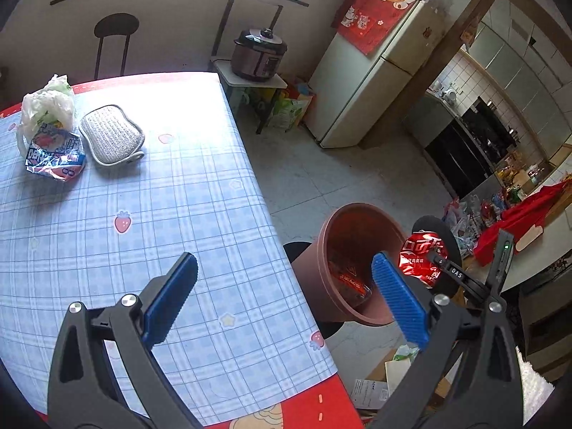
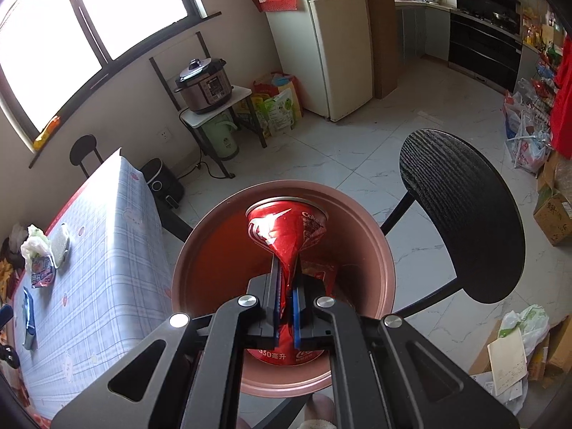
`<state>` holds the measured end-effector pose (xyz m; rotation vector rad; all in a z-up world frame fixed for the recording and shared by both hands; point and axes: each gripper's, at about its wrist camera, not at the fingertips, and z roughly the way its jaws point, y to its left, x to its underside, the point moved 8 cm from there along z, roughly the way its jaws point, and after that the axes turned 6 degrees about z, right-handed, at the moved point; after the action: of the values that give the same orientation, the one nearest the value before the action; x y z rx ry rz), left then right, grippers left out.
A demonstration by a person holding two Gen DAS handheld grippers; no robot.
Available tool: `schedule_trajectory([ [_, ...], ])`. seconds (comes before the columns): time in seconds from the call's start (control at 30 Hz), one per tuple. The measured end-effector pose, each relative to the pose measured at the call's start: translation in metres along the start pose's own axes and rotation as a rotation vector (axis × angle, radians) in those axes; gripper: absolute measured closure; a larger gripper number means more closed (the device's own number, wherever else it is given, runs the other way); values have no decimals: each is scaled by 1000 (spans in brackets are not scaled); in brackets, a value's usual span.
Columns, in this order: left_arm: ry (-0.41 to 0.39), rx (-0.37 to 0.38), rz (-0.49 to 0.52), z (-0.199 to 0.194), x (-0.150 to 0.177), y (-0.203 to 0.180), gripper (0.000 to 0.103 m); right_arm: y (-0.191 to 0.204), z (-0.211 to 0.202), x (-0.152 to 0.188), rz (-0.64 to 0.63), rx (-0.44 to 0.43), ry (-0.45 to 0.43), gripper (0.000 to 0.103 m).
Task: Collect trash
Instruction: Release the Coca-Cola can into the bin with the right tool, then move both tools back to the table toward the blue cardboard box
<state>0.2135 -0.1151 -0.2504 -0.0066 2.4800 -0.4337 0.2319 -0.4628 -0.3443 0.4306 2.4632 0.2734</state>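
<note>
- Right gripper (image 2: 286, 287): jaws clamped on a crushed red can (image 2: 286, 230), held above the brown bin (image 2: 200, 250).
- Left gripper (image 1: 284, 302): jaws wide apart, empty, over the table (image 1: 143, 214) edge.
- Bin contents: partly hidden by the can.

Around you: bright window (image 2: 53, 35); cream refrigerator (image 2: 332, 35); pale tiled floor (image 2: 339, 150); round black stool (image 2: 461, 214); checked-cloth counter (image 1: 143, 214); beige walls; daylight throughout.
</note>
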Motion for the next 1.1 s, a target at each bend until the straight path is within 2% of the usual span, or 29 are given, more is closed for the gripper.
schedule_trajectory([
  [0.17,10,4,-45,-5,3,12,7,-7,5,-7,20,29,3,96],
  [0.23,10,-1,-55,-5,3,16,7,-8,4,-9,40,30,2,91],
  [0.3,-6,-7,-61,-7,3,19,7,-7,0,-10,51,27,-12,64],
  [0.4,-30,-17,-64,-11,0,21,7,-5,-9,-11,64,26,-38,43],
  [0.6,-75,-38,-56,-23,-5,27,6,-3,-28,-12,137,-15,-58,12],
  [0.7,-87,-54,-51,-30,-4,33,6,7,-38,-10,118,-35,-64,5],
  [0.93,-115,-132,-25,-56,8,66,6,47,-56,5,-37,-26,-83,6],
  [1.1,-149,-199,3,-85,28,101,6,75,-60,27,-61,-43,-72,6],
])
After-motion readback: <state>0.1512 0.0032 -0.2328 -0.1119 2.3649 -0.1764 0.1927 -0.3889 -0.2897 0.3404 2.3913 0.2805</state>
